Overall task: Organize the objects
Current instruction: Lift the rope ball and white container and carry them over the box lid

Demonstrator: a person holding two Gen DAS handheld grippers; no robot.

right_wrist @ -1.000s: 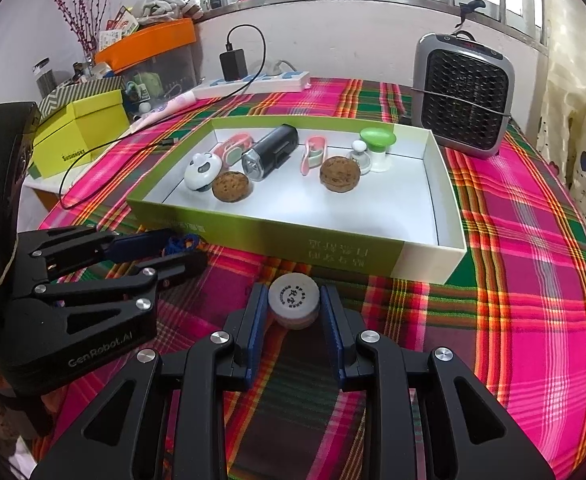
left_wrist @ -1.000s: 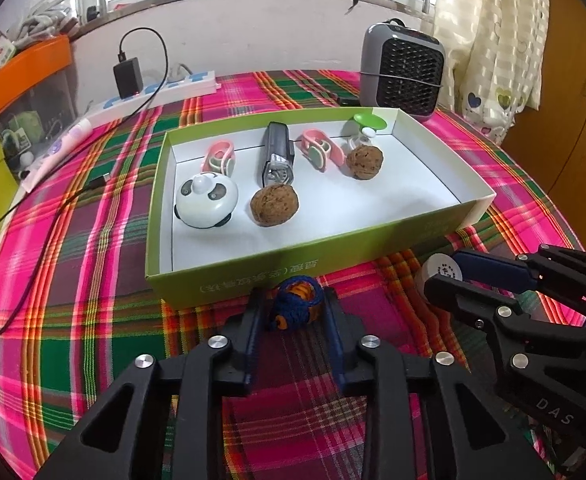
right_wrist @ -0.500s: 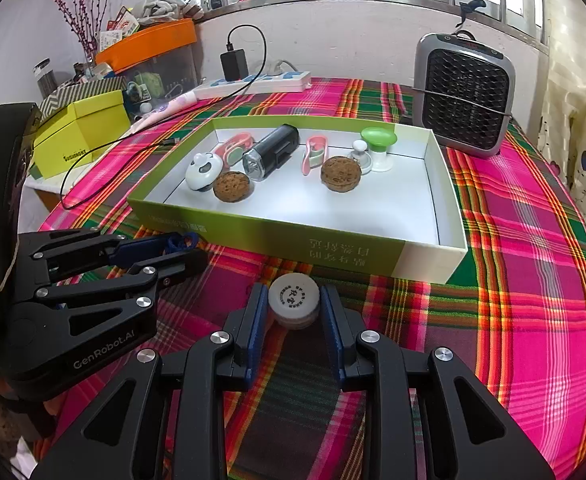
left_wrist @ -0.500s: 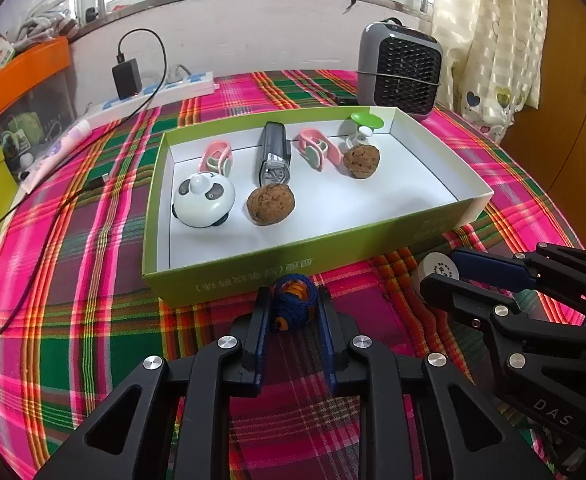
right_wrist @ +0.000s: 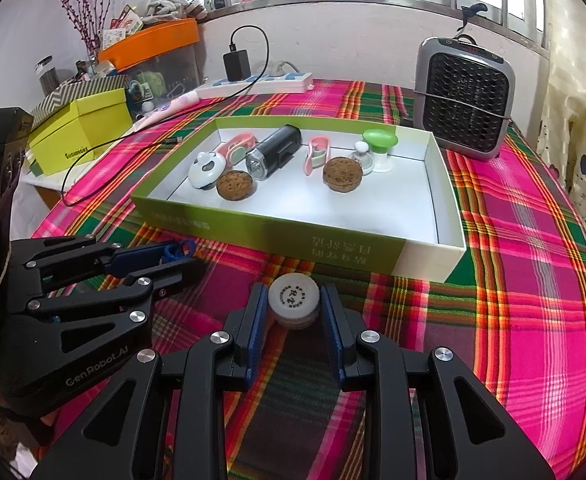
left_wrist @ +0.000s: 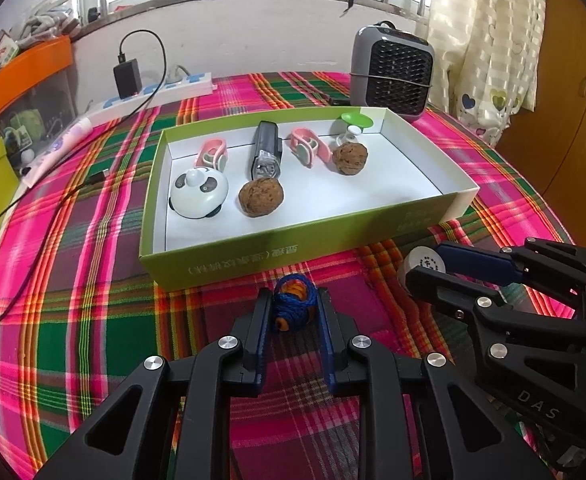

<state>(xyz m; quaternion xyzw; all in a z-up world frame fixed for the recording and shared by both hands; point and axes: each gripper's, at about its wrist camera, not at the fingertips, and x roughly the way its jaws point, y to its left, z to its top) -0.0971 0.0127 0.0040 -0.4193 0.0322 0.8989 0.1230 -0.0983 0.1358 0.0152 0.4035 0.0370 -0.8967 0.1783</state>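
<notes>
Plaid cloth [left_wrist: 73, 288] in pink, green and red is covering the table, and both grippers are sitting low over it, just in front of the green box's [left_wrist: 293, 258] near wall. The left gripper [left_wrist: 295, 312] is squeezing a small bundle of blue cord [left_wrist: 293, 308] with orange beads showing through it; both blue-lined fingers [left_wrist: 263, 320] are pressing against the bundle's sides, so the jaws are only as far apart as the bundle is wide. To its right, the right gripper [right_wrist: 293, 306] is clamping a round white tin [right_wrist: 293, 300] with a printed lid, one finger touching each side and the jaws parted by the tin's width. Whether either object is lifting off the cloth cannot be told.

Inside the white-lined box, things are lying toward the far left: a panda-faced gadget [left_wrist: 199, 194], two walnuts [left_wrist: 261, 197] [left_wrist: 350, 159], a black flashlight [left_wrist: 267, 152], two pink clips [left_wrist: 212, 155] [left_wrist: 308, 148] and a green-topped stopper [left_wrist: 355, 126]. The near right part of the box floor is showing bare white. A grey heater [right_wrist: 463, 98] is standing beyond the box's far right corner, and a power strip [right_wrist: 257, 80] with a black charger is lying along the far wall.
</notes>
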